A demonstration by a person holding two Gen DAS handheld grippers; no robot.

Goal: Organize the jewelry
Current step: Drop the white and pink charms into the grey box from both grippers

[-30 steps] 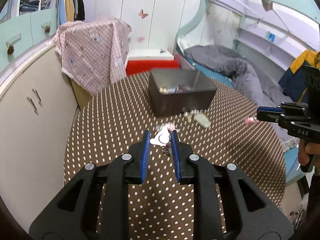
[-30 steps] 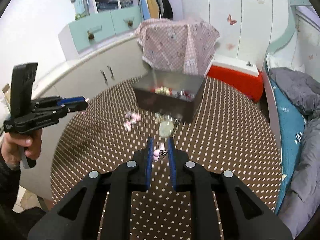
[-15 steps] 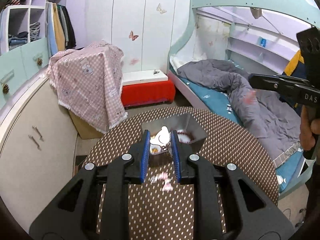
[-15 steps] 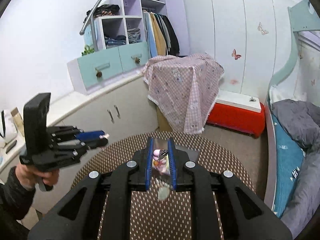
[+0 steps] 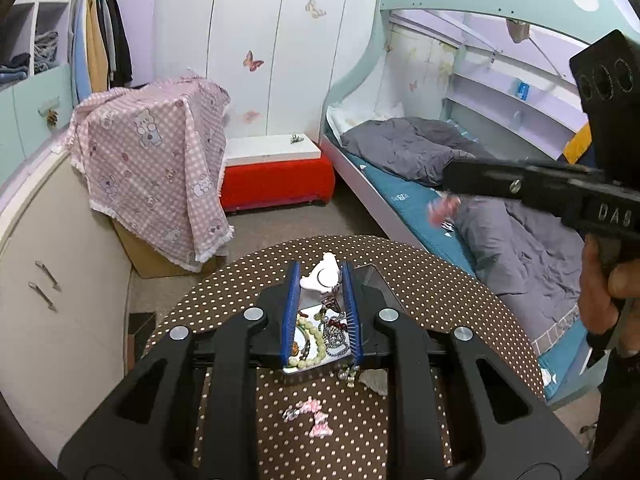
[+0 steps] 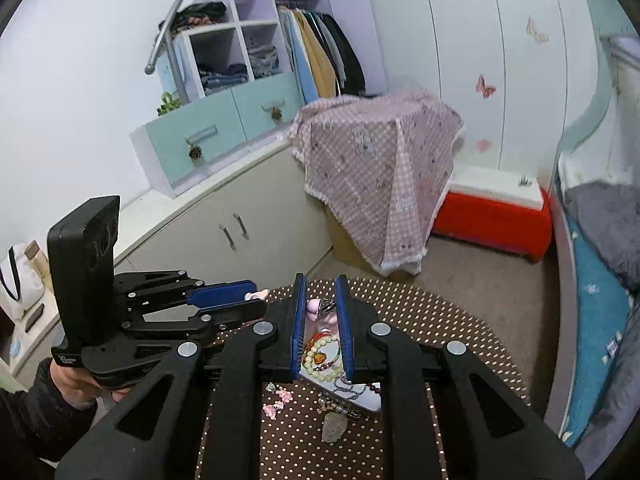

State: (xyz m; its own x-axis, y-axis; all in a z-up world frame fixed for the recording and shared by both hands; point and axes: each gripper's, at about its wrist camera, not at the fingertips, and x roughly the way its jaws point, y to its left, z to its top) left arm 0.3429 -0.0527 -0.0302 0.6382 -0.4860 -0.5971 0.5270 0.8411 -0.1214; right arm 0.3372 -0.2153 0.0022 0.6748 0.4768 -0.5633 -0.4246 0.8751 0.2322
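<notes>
My left gripper (image 5: 320, 276) is shut on a white hair clip (image 5: 321, 277) with a dark charm hanging from it, held above the open jewelry box (image 5: 376, 280). The box holds bead bracelets (image 5: 314, 334) and chains. My right gripper (image 6: 320, 308) is shut on a pink hair clip (image 6: 320, 307), also above the box (image 6: 356, 398), whose bracelets (image 6: 320, 354) show between the fingers. The right gripper appears at the right of the left wrist view (image 5: 448, 202), the left gripper at the left of the right wrist view (image 6: 256, 294).
The box stands on a round brown polka-dot table (image 5: 440, 292). Pink clips (image 5: 316, 420), a pale green stone (image 6: 335, 426) and small trinkets lie on the table in front of the box. A bed (image 5: 500, 216), a red bench (image 5: 276, 180) and cabinets (image 6: 240, 216) surround the table.
Both grippers have lifted their clips off the table and moved forward over the jewelry box. The views now look down into the box from higher up.
</notes>
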